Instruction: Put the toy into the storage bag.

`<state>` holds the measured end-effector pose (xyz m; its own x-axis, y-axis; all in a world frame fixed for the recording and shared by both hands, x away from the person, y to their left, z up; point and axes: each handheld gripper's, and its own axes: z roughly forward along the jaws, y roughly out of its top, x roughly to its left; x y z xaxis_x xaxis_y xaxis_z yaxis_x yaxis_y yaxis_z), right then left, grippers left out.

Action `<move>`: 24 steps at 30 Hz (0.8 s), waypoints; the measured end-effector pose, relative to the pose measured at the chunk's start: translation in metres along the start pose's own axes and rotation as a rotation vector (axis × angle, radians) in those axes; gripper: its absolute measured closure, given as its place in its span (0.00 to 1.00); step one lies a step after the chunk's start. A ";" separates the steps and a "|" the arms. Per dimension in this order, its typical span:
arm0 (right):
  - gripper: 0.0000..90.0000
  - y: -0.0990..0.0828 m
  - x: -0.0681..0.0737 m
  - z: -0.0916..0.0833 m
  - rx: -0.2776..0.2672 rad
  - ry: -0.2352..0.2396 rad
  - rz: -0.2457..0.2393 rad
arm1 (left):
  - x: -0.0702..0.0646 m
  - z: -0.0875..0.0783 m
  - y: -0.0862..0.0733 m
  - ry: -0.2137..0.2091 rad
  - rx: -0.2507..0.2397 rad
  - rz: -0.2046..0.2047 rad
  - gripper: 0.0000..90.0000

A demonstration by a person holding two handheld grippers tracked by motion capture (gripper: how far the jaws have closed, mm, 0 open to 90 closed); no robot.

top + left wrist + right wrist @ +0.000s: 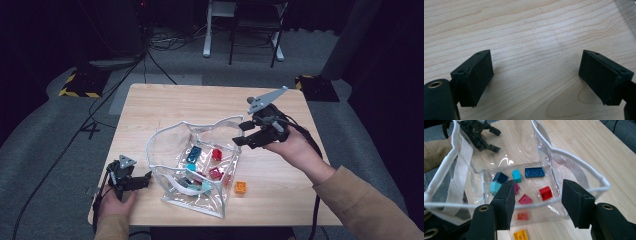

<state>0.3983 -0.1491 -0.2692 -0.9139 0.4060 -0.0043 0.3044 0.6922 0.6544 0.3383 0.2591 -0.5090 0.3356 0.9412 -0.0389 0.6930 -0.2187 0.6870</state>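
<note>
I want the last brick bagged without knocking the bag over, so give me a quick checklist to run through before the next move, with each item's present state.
1. Right gripper jaws open, nothing between them: ok.
2. Left gripper open over bare table, nothing held: ok.
3. Clear bag standing with its mouth open: ok.
4. Orange brick on the table outside the bag, free to pick: ok.
5. Bricks already inside lie on the bag's floor, such as the red brick and the long blue brick: ok.
6. Bag steadied by the left gripper: not ok, it sits apart from the bag.
</note>
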 end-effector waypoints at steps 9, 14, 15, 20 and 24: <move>0.50 -0.038 0.001 -0.033 -0.103 -0.033 0.044 | 0.000 0.000 0.000 0.000 -0.001 -0.001 0.14; 0.49 -0.056 0.000 -0.041 -0.126 -0.030 0.071 | 0.000 0.000 0.000 0.000 -0.001 0.000 0.14; 0.49 -0.061 0.001 -0.042 -0.126 -0.033 0.077 | 0.000 0.000 0.000 0.000 -0.001 -0.001 0.14; 0.49 -0.080 0.000 -0.036 -0.130 -0.032 0.107 | 0.000 0.000 0.000 0.000 -0.002 -0.001 0.14; 0.49 -0.098 0.005 -0.023 -0.132 -0.050 0.112 | 0.000 0.000 0.000 0.000 -0.001 -0.001 0.14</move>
<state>0.3574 -0.2286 -0.3160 -0.8605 0.5080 0.0388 0.3631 0.5579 0.7463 0.3381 0.2588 -0.5091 0.3351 0.9413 -0.0395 0.6926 -0.2177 0.6876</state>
